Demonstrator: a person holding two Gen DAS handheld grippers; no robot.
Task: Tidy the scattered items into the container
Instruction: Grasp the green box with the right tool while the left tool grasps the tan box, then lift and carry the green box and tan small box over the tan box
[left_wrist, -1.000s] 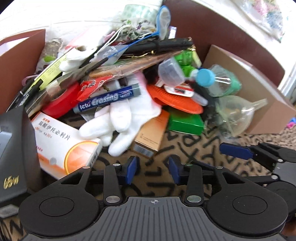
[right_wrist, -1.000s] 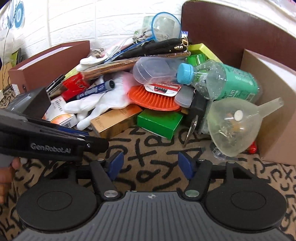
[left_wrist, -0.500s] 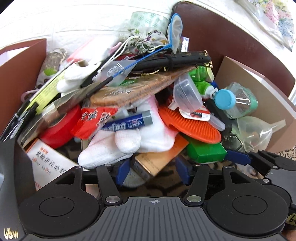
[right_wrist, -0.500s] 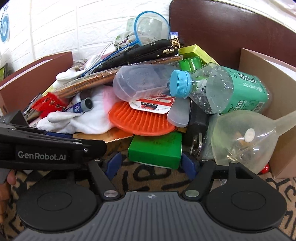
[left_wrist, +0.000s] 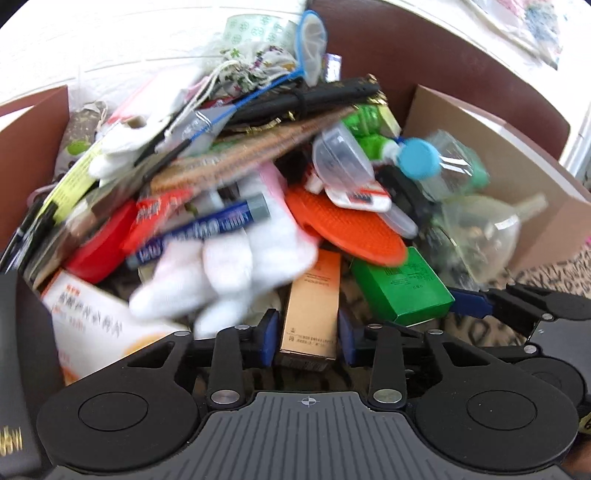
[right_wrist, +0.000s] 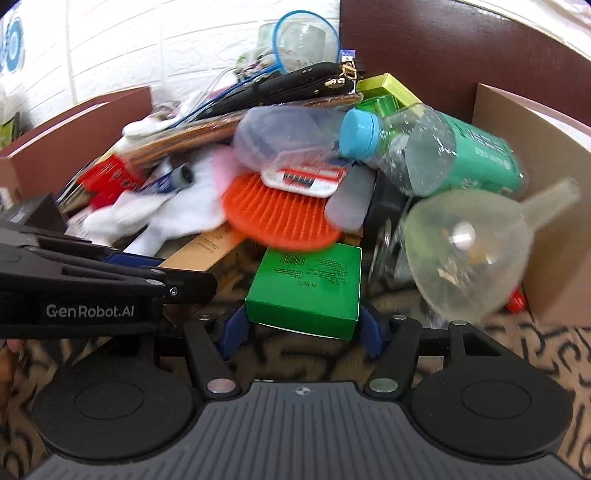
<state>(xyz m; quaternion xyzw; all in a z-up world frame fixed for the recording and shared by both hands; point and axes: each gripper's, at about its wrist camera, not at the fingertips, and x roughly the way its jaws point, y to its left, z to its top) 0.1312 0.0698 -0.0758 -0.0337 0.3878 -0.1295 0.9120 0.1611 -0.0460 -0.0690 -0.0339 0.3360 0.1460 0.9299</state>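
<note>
on the patterned cloth (right_wrist: 517, 354), my left gripper (left_wrist: 308, 334) has just closed onto the tan box (left_wrist: 314, 306) at lower centre; my right gripper (right_wrist: 303, 328) has been closing around the green box (right_wrist: 306, 291).

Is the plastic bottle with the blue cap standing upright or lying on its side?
Lying on its side. The bottle rests across the pile, its blue cap pointing sideways toward the left of the right wrist view.

Green box (right_wrist: 306, 291): smooth printed card, slight sheen. Tan carton (left_wrist: 312, 306): glossy card. Orange scrubber (right_wrist: 273, 214): ribbed rubbery plastic, matt. White glove (left_wrist: 236, 258): soft knit cloth. Funnel (right_wrist: 469, 247): cloudy translucent plastic. Bottle (right_wrist: 436, 151): clear crinkled plastic, glossy label. Patterned cloth (right_wrist: 535, 350) underneath: matt weave.
</note>
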